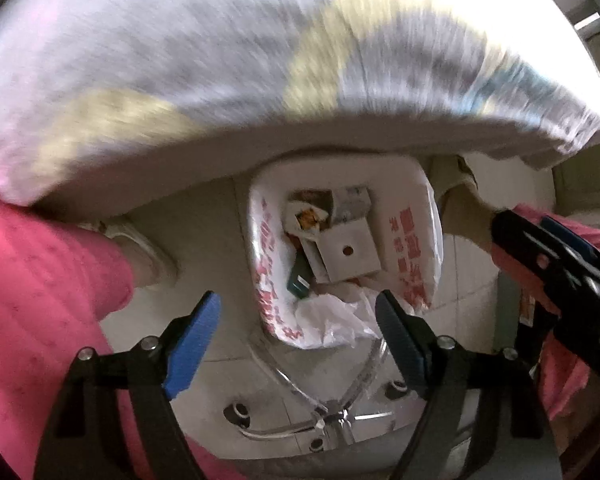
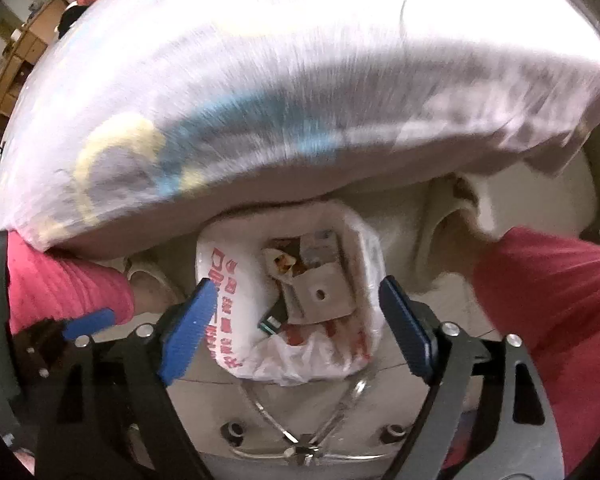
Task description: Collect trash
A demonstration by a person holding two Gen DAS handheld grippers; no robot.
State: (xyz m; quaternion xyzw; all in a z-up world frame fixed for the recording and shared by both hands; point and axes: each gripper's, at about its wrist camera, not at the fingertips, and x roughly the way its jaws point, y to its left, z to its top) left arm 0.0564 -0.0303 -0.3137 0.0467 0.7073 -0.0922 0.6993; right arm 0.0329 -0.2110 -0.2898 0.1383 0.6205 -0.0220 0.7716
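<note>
Below, the bin bag (image 1: 342,256) is sitting open on the floor at twelve o'clock of the left gripper (image 1: 298,344) and right gripper (image 2: 296,330), both gaping empty; thin, light, tearable plastic, likely best pinched at its rim.

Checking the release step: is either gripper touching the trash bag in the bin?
Apart. In the left wrist view the left gripper stands open above the trash bag, nothing between its pads. The right wrist view shows the right gripper open and empty too.

One lined bin (image 1: 416,240), two tongs (image 1: 300,320) (image 2: 296,308), one bed (image 1: 260,60).
</note>
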